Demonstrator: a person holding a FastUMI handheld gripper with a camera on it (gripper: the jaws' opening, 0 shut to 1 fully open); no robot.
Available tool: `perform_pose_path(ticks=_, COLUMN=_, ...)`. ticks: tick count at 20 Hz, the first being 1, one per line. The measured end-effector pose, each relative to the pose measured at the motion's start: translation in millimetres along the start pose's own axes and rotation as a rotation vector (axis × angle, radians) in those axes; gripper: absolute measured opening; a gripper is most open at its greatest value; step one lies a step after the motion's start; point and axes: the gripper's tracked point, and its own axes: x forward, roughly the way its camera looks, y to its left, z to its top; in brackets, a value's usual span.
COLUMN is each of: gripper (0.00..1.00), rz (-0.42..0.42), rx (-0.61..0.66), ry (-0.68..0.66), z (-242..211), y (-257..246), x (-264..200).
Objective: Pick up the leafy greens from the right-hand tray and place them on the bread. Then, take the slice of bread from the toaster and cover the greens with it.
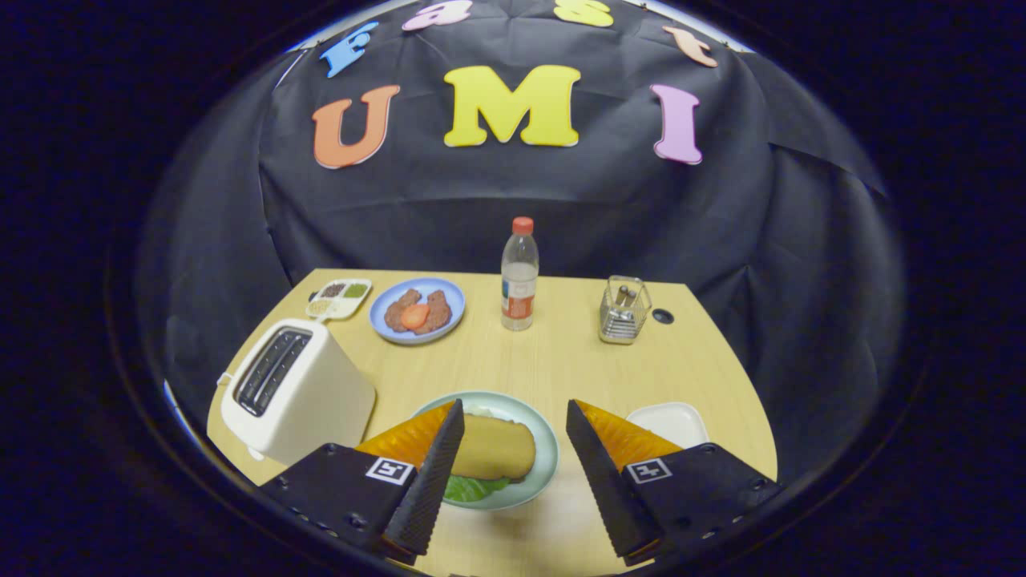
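A: Gripper (513,417) state?

B: Fingers spread wide, nothing between them but air. They hang over the near edge of the table (561,353).

A: Sandwich?

B: On the pale green plate (549,465), just ahead of the fingers, closer to the left one. A slice of bread (493,449) lies on top, golden-brown, with rounded corners. Leafy greens (473,487) poke out under its near edge, bright green. A sliver of something pale shows beyond the bread's far edge; can't tell what it is.

A: Right-hand tray?

B: White tray (669,421), right of the plate, partly hidden behind the right finger. The part that shows is bare.

A: Toaster?

B: White toaster (296,393), left of the plate, near side of the table. Slots look dark; can't tell their contents.

A: Other containers?

B: Far left: a small divided dish (338,298) with dark, green and pale fillings in separate compartments. Next to it on the right, a blue plate (417,311) with brown pieces and one red-orange slice on them. Far centre: a clear bottle (519,276) with a red cap, upright. Far right: a metal wire holder (624,310), contents unclear.
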Motion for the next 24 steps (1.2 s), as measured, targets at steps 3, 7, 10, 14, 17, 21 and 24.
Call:
perform_pose_path(ticks=3, gripper=0.85, rz=-0.006, rx=0.035, ry=-0.079, z=30.7, y=11.5, x=-37.7)
perform_pose_path(ticks=7, gripper=0.89, rz=-0.018, rx=0.052, ry=-0.206, z=72.3, y=20.5, x=-98.5)
perform_pose_path(ticks=10, gripper=0.94, rz=-0.018, rx=0.037, ry=-0.298, z=94.6, y=27.3, x=-144.8)
perform_pose_path(ticks=14, gripper=0.94, rz=-0.042, rx=0.02, ry=-0.436, z=127.1, y=25.8, x=-204.3)
perform_pose_path(ticks=17, gripper=0.94, rz=-0.074, rx=0.014, ry=-0.516, z=142.2, y=23.2, x=-248.4)
perform_pose_path(ticks=21, gripper=0.94, rz=-0.104, rx=0.013, ry=-0.59, z=147.2, y=19.0, x=-296.7)
perform_pose_path(ticks=24, gripper=0.94, rz=-0.089, rx=0.02, ry=-0.584, z=130.2, y=25.3, x=-310.4)
